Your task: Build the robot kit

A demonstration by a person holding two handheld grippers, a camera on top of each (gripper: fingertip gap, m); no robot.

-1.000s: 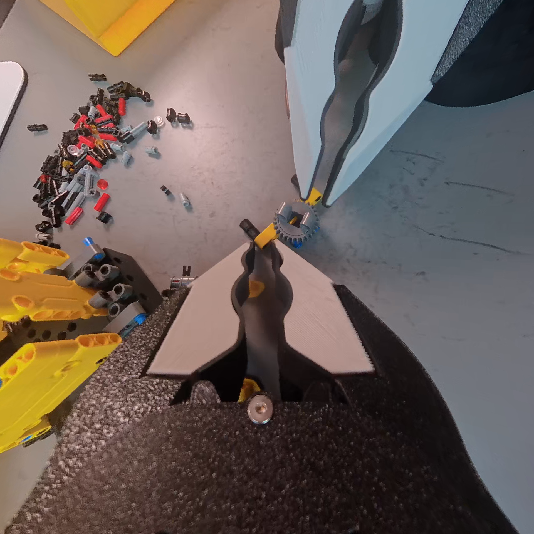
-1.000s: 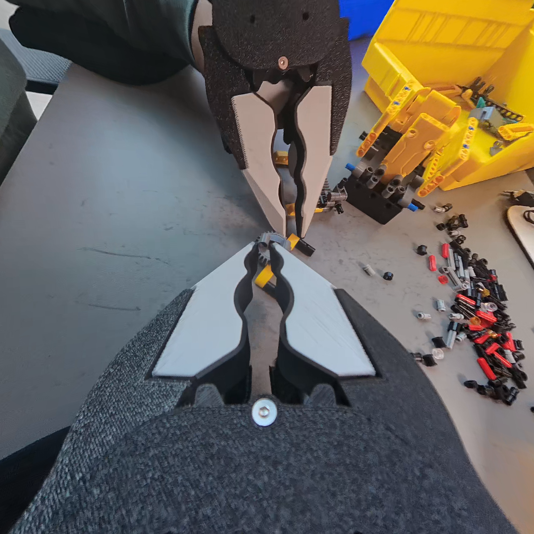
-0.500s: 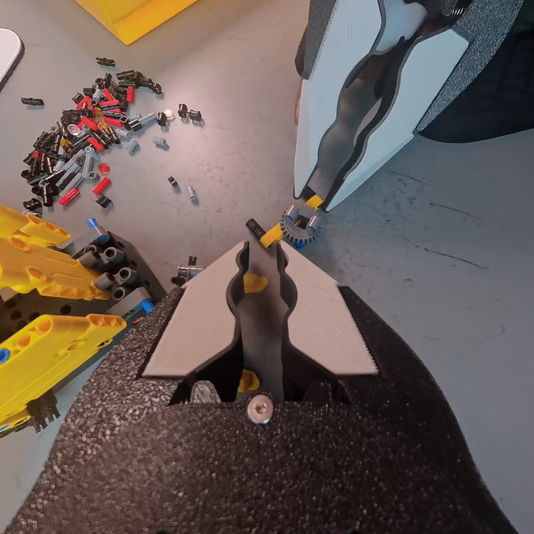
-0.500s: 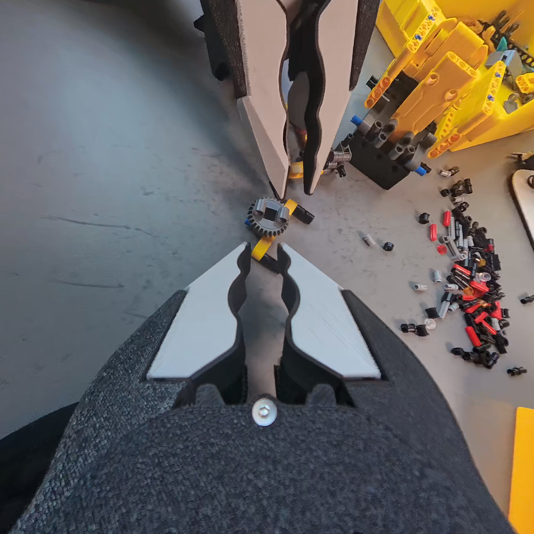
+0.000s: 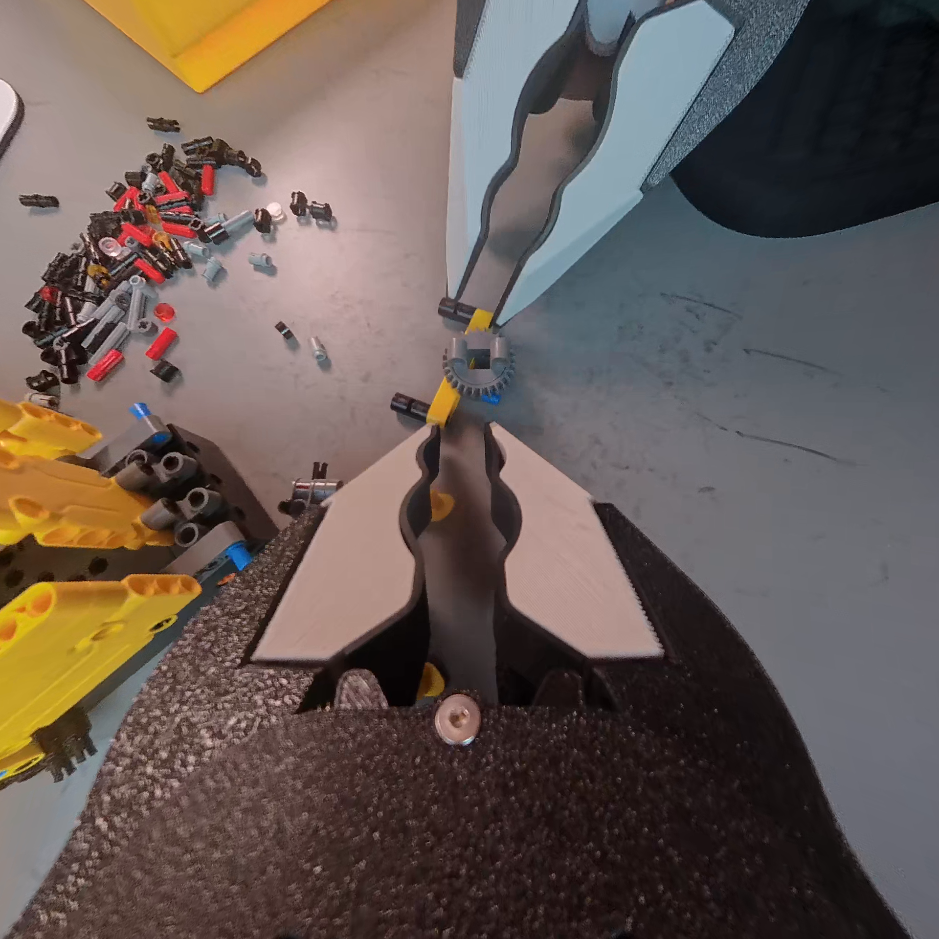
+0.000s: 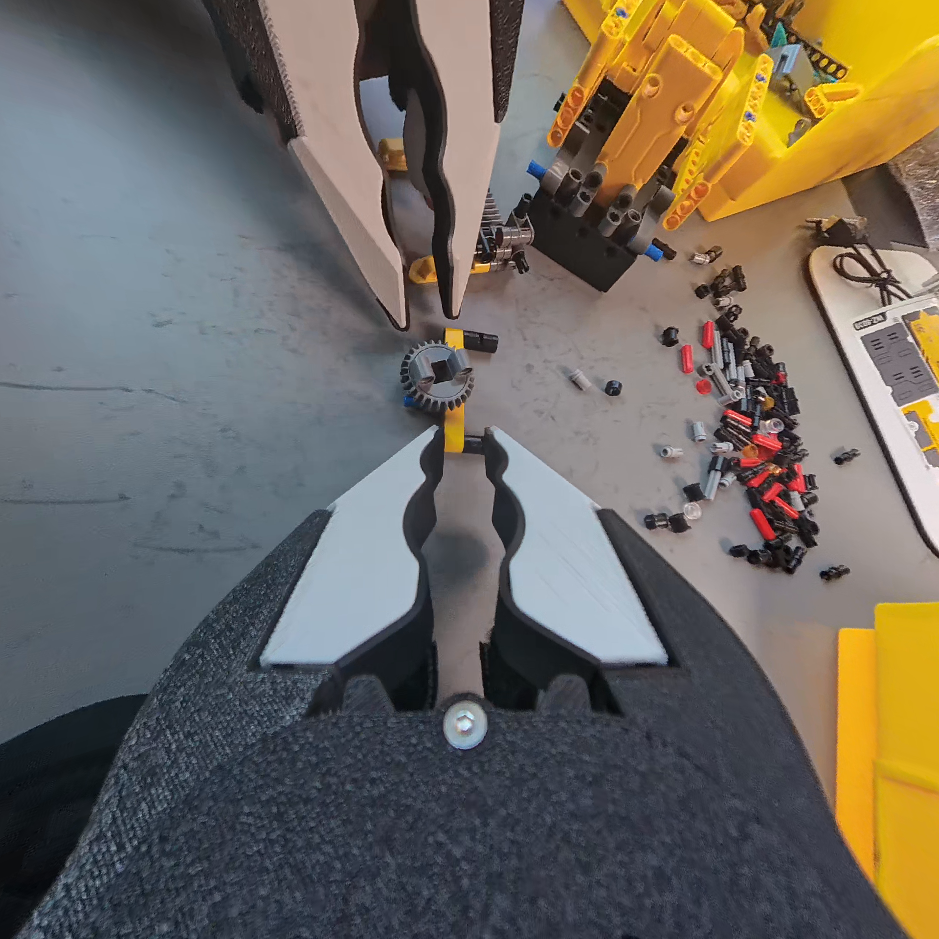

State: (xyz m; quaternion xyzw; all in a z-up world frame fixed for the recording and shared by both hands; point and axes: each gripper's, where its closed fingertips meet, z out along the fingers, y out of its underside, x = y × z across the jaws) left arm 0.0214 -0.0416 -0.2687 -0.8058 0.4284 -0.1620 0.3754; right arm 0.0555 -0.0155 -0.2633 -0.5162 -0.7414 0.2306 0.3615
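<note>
A small assembly lies flat on the grey table (image 6: 152, 305) between the two tools: a grey gear (image 6: 437, 378) on a yellow beam (image 6: 454, 427) with a black pin (image 6: 480, 341) at each end, and nothing lifts it. The right gripper (image 6: 461, 432) has its tips slightly apart around the beam's near end and that pin, touching but not squeezing. The left gripper (image 5: 460, 429) points down at the far end, tips slightly apart and holding nothing; a loose parts pile (image 6: 752, 447) lies to the right.
</note>
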